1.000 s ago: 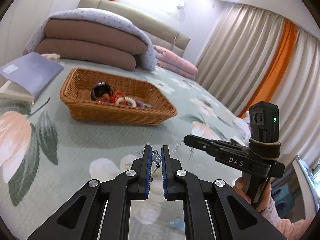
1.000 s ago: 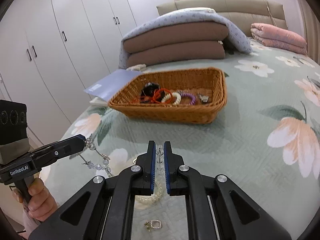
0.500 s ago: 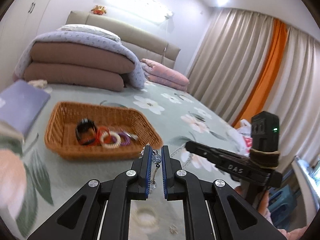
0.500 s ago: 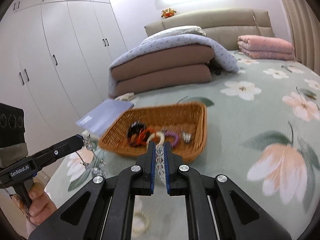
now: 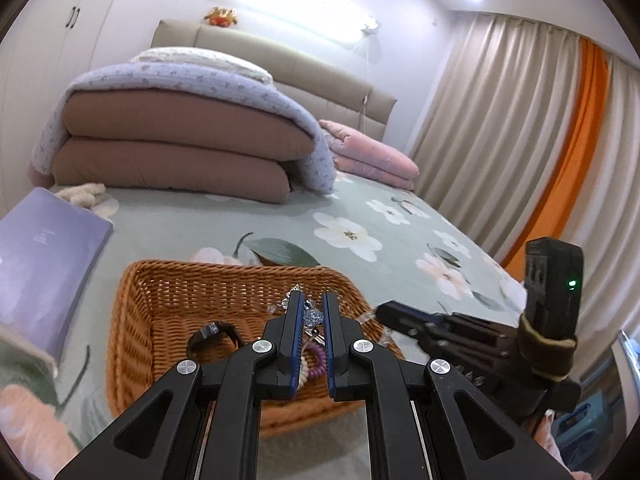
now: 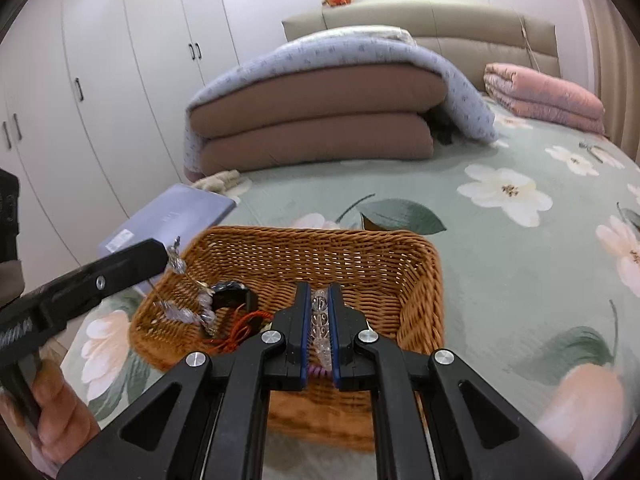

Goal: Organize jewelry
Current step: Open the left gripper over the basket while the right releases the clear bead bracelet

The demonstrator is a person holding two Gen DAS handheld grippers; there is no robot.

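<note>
Both tongs pinched on one clear crystal-bead necklace on thin silver chain (image 6: 320,320): left tongs (image 5: 311,312) one end, right tongs (image 6: 319,312) other, strung over brown woven wicker basket (image 6: 424,280). I'd guess light, floppy, snaggy, fragile links. Grab beads, not chain.

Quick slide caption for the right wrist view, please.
Right hand-held gripper shut on a crystal bead necklace above the wicker basket on a floral bedspread.
</note>
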